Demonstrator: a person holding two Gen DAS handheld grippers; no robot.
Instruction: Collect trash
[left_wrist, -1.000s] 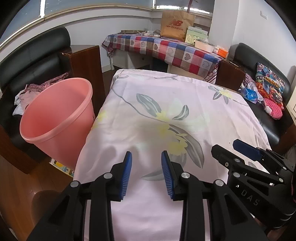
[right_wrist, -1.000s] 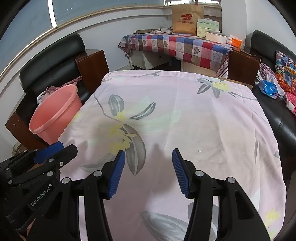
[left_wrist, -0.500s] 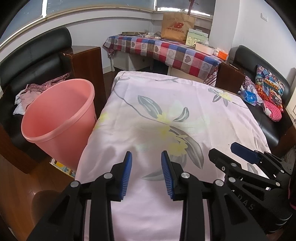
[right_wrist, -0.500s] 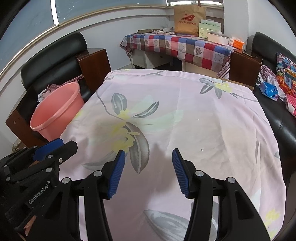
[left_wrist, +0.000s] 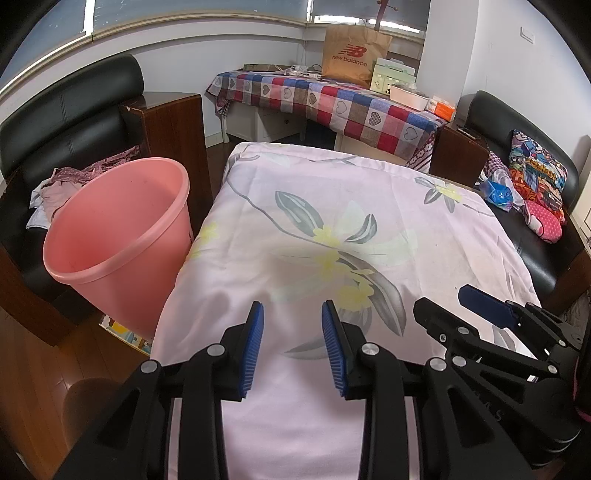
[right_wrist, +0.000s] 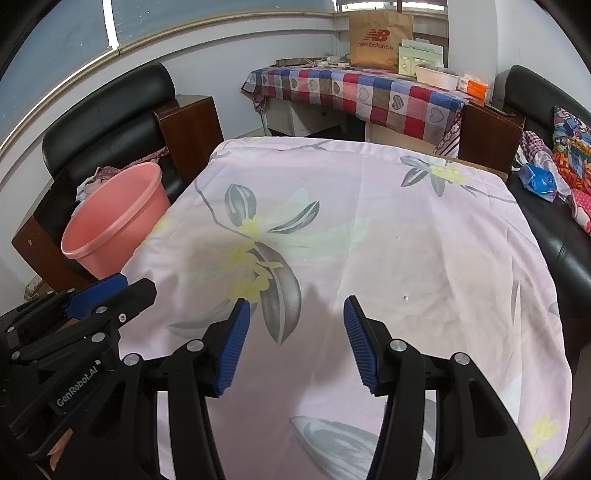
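**A:** What were the fingers doing at that point?

**B:** Both sets stood apart with nothing between them. The left gripper (left_wrist: 291, 347) had a narrower gap; the right gripper (right_wrist: 295, 343) was spread wider. Both hung over the near edge of the desk (right_wrist: 424, 229), which was covered by a pale pink floral sheet (left_wrist: 332, 229).

**A:** And the trash?

**B:** I couldn't find any proper piece. In the right wrist view two tiny white specks (right_wrist: 405, 297) lay right of centre on the sheet — too small to tell what they were. The pink bin (left_wrist: 118, 236) stood at the left of the frame, just beside the desk's left edge.

**A:** Anything in it?

**B:** Its visible inner wall looked bare; the bottom was hidden, so I can't say. On the checkered table at the upper right, a New Balance paper bag (left_wrist: 352, 55) stood upright, contents unseen.

**A:** Risks?

**B:** Specks that small could slip the fingers, and pinching at them might bunch the loose sheet instead — dragging it toward the edge. Reaching left carelessly might knock the light bin over.
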